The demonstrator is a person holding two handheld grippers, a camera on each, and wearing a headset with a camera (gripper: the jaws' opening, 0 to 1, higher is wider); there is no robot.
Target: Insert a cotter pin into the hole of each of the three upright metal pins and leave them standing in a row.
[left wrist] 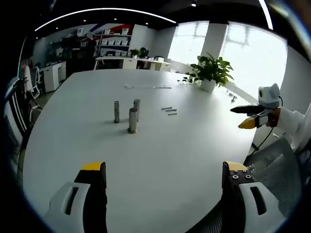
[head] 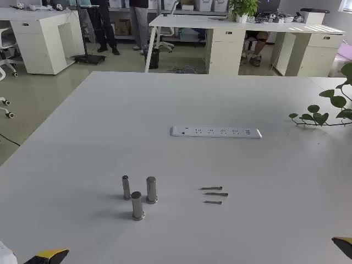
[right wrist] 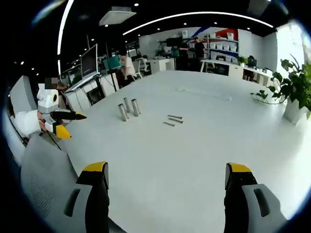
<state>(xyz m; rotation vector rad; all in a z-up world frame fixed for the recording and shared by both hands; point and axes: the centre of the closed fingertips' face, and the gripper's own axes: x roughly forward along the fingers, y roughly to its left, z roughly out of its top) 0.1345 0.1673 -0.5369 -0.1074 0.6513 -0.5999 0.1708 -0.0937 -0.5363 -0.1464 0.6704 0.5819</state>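
The left claw point(left wrist: 164, 167) and right claw point(right wrist: 166, 167) are both spread wide, holding nothing, at the near edge of a white worktop point(head: 247, 176). Well ahead of them, three upright metal pins point(head: 151, 190) stand clustered. Three cotter pins point(head: 215, 194) lie just right of those.

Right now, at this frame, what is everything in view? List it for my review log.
table: one, white, across the foreground.
metal pins: three, silver, upright in a close cluster left of the table's middle.
cotter pins: three, grey, lying flat to the right of the metal pins, apart from them.
power strip: one, white, farther back on the table.
potted plant: one, green, white pot, table's right side.
desks: several, white, behind the table.
people: a few, among the desks.
left gripper: one, black fingers with yellow tips, open.
right gripper: one, same colours, open.
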